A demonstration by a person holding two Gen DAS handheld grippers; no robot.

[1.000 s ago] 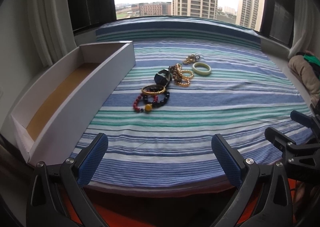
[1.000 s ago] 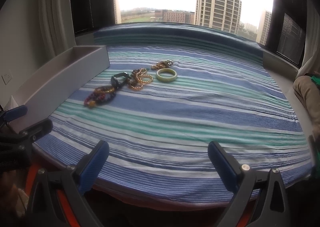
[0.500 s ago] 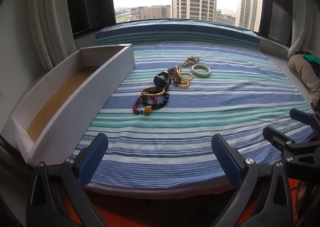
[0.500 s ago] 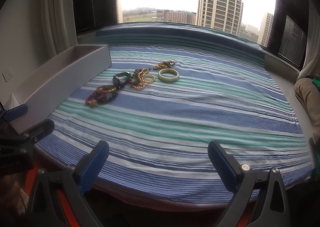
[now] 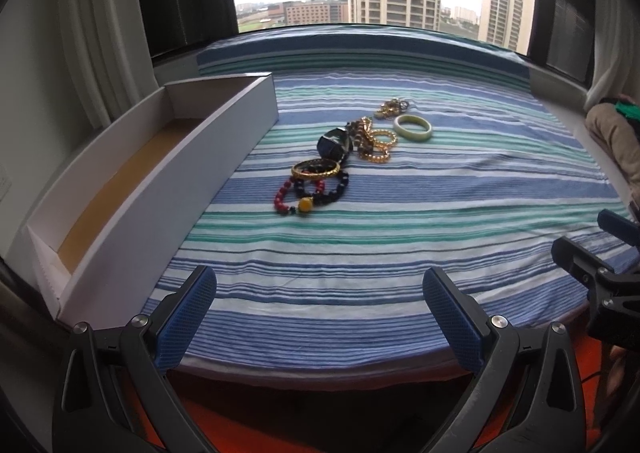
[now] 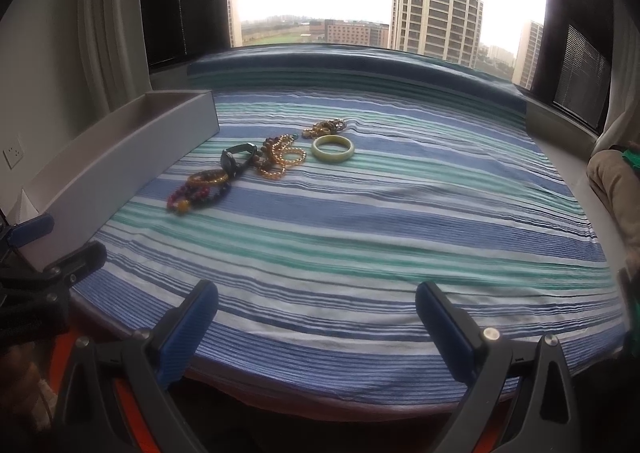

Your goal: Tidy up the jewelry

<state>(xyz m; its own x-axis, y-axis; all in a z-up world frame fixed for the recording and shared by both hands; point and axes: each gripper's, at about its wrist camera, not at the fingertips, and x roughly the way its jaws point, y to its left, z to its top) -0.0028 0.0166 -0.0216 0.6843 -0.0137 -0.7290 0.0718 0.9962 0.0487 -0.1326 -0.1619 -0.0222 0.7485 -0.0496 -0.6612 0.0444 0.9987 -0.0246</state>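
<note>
A row of jewelry lies on the striped cloth (image 5: 400,253): a red and dark bead bracelet (image 5: 310,195), a gold bangle (image 5: 315,168), a black watch (image 5: 334,145), gold bead chains (image 5: 374,143), a pale green bangle (image 5: 413,128) and a small gold cluster (image 5: 390,107). A long white box (image 5: 132,189) with a brown floor stands to their left. My left gripper (image 5: 320,317) is open and empty at the near cloth edge. My right gripper (image 6: 316,327) is open and empty, also near the front edge. The jewelry also shows in the right wrist view, green bangle (image 6: 333,148) included.
A window with tower blocks lies beyond the far edge of the cloth. Curtains hang at both sides. A beige and green bundle (image 5: 616,133) rests at the right edge. Each gripper shows at the edge of the other's view (image 6: 40,277).
Both views have shifted slightly: the jewelry sits a little lower and nearer in the left wrist view. Both grippers stay open and nothing on the cloth has moved.
</note>
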